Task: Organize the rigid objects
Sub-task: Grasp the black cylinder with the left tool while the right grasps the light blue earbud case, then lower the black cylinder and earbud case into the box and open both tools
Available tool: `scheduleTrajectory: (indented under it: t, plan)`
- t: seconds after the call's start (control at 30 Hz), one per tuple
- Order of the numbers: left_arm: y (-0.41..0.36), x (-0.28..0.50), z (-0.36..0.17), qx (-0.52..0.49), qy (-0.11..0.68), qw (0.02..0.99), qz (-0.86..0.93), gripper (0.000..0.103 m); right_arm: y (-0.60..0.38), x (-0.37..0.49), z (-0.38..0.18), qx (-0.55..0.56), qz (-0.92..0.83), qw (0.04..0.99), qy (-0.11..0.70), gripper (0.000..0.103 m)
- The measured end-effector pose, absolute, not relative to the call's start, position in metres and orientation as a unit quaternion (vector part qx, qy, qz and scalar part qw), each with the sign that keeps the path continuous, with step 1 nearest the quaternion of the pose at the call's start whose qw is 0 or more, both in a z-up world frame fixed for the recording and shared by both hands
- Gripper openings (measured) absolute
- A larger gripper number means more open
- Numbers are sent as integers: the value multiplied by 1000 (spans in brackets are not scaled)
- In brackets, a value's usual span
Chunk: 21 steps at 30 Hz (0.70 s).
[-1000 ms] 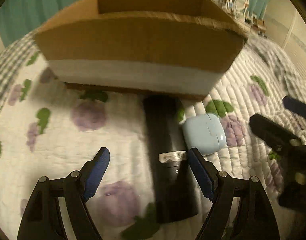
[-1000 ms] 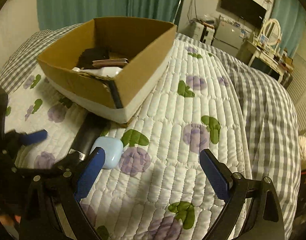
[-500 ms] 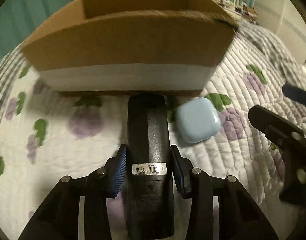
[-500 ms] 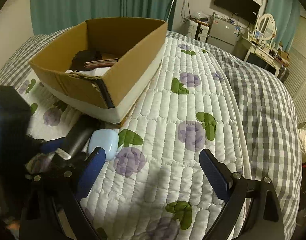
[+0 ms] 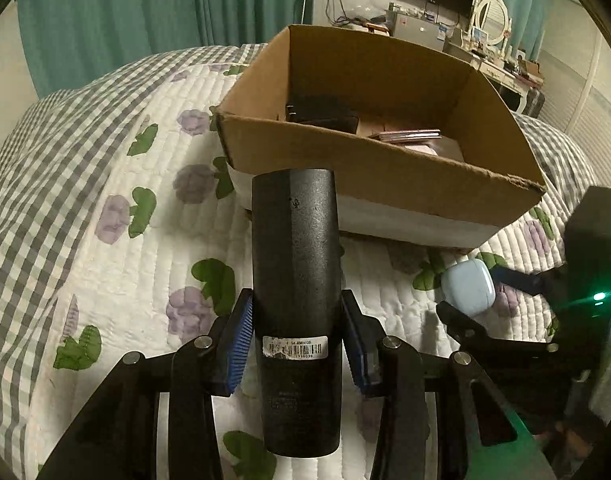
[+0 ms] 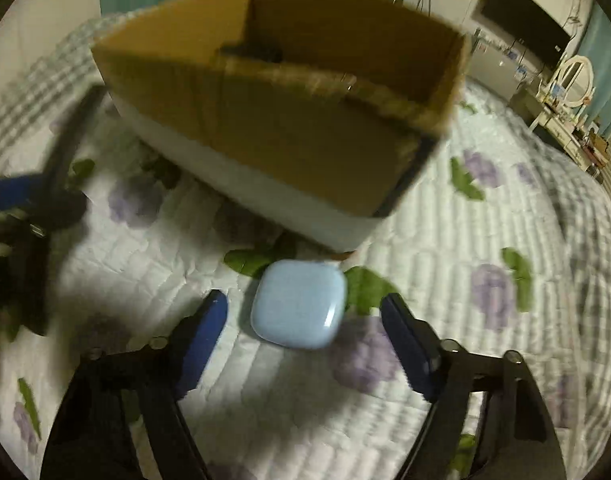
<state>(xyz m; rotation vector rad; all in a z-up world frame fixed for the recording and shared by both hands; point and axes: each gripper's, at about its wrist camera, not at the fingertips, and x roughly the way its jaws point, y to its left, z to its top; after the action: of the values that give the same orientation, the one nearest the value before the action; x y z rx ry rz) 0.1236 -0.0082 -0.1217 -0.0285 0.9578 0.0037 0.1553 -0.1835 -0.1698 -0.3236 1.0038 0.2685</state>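
While the left gripper [image 5: 296, 340] pinches a black cylinder [image 5: 295, 280] between its blue pads — lifted above the bed quilt [image 5: 117, 264], in front of the cardboard box [image 5: 385, 184] — the right gripper [image 6: 303, 340] stands spread wide. Its fingers flank a pale blue case [image 6: 299, 308] lying on the quilt just before the box, touching neither side.

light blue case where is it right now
In the right wrist view the light blue case lies on the quilt between the open right gripper fingers, just before the cardboard box.
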Motion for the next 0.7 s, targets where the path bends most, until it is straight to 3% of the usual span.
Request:
scheduleTrajectory:
  t: [0.13, 0.43, 0.53, 0.57, 0.7]
  plan:
    - [-8, 127, -115, -12, 464, 886, -3, 42, -180, 159, -178, -158, 130, 849, 487, 52]
    - [-16, 114, -76, -5, 432, 901, -26, 38, -181, 126, -138, -174, 147, 867, 443, 51]
    - [-18, 110, -58, -10, 423, 905, -36, 29, -182, 112, -113, -168, 156, 874, 429, 51]
    - [-19, 110, -53, -7, 419, 907, -40, 20, -181, 107, -103, -168, 160, 876, 422, 51]
    - [-18, 118, -52, -12, 436, 898, -56, 19, -174, 96, -70, -180, 167, 885, 396, 51]
